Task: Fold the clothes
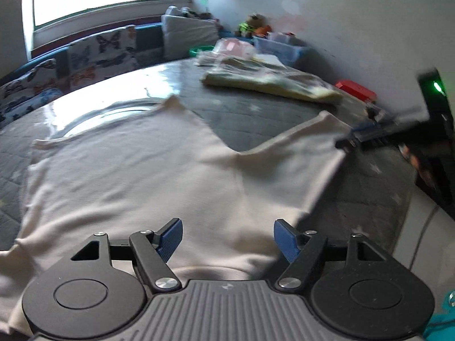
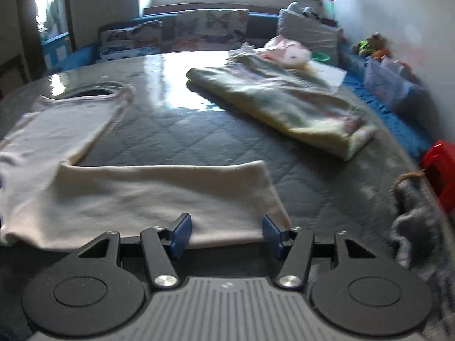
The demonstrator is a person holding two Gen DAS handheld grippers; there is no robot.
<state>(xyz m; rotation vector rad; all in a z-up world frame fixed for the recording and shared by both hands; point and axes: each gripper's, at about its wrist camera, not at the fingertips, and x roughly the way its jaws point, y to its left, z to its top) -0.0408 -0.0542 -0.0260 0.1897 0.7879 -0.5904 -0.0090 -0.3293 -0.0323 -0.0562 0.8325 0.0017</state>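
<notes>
A cream T-shirt (image 1: 142, 170) lies spread flat on the grey quilted bed (image 1: 256, 113). My left gripper (image 1: 227, 240) is open and empty, just above the shirt's near edge. In the right wrist view the same shirt (image 2: 128, 199) lies with a sleeve stretched across in front and the neck hole at the far left. My right gripper (image 2: 226, 234) is open and empty, with its blue pads (image 2: 182, 234) over the sleeve's near edge. The right gripper also shows blurred in the left wrist view (image 1: 358, 139), at the sleeve's end.
A folded yellow-green floral cloth (image 2: 284, 105) lies at the bed's far right. Butterfly-print cushions (image 2: 210, 25) line the far side under a window. A red stool (image 2: 440, 170) and a grey knitted item (image 2: 412, 221) sit at the right edge. Toys and a plastic bin (image 1: 281, 48) stand by the wall.
</notes>
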